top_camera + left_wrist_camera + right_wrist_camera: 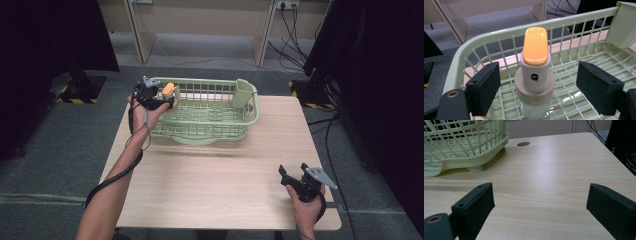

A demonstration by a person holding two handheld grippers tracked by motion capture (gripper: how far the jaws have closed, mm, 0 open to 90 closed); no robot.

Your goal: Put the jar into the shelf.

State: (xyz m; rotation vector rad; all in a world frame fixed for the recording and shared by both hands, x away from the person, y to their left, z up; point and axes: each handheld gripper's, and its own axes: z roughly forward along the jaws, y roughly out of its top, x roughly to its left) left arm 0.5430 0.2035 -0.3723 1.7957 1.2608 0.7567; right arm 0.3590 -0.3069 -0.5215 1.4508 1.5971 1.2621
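A clear bottle with a beige collar and an orange cap [535, 47] stands upright inside the pale green wire basket [499, 35], near its left end. My left gripper [541, 87] is open, its jaws wide on either side of the bottle without touching it. In the high view the orange cap [168, 90] shows at the basket's [250, 117] left rim, beside the left gripper [159, 100]. My right gripper [295, 175] hovers open over the table's front right part, with nothing between its jaws [539, 212].
The basket has a small cutlery pocket [243, 93] at its right end. The wooden table [220, 175] has a round cable hole [523, 144]. Dark cloth-covered stands flank the table, and cables [295, 35] run across the floor behind.
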